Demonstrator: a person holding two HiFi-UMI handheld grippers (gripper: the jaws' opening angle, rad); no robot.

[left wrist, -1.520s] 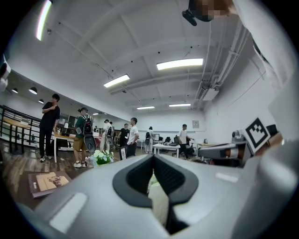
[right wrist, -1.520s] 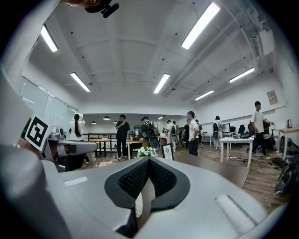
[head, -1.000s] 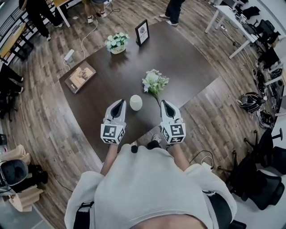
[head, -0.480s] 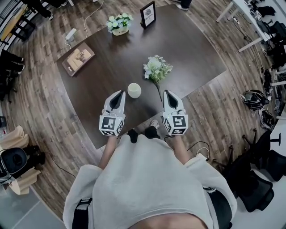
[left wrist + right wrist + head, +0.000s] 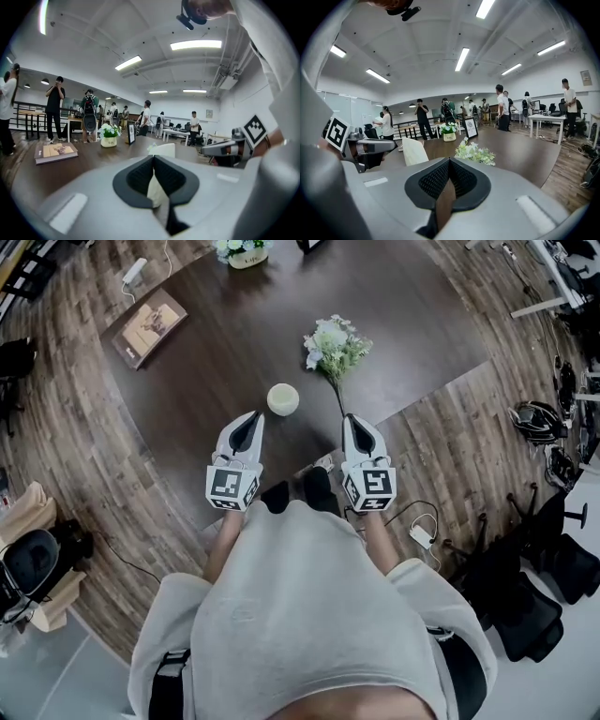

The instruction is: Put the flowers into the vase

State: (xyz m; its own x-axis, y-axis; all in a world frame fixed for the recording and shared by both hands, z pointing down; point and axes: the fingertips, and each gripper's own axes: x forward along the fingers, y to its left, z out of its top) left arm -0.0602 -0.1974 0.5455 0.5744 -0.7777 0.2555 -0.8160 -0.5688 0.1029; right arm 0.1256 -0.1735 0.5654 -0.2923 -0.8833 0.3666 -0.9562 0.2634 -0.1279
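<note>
- An open-plan office: white desks (image 5: 547,119), with black office chairs (image 5: 539,601) at 4 o'clock in the head view.
- Overhead strip lights (image 5: 462,58), a plank floor (image 5: 66,437), and people (image 5: 423,119) standing about.

- A small, round, cream-white vase (image 5: 282,399) stands upright on the dark brown wooden table (image 5: 412,324), close to its near edge, with its mouth facing up.
- A bunch of white and pale-green flowers (image 5: 330,341) lies flat on the table, near the vase but apart from it. The blooms lie farther away, and the thin stem points towards the near edge.
</note>
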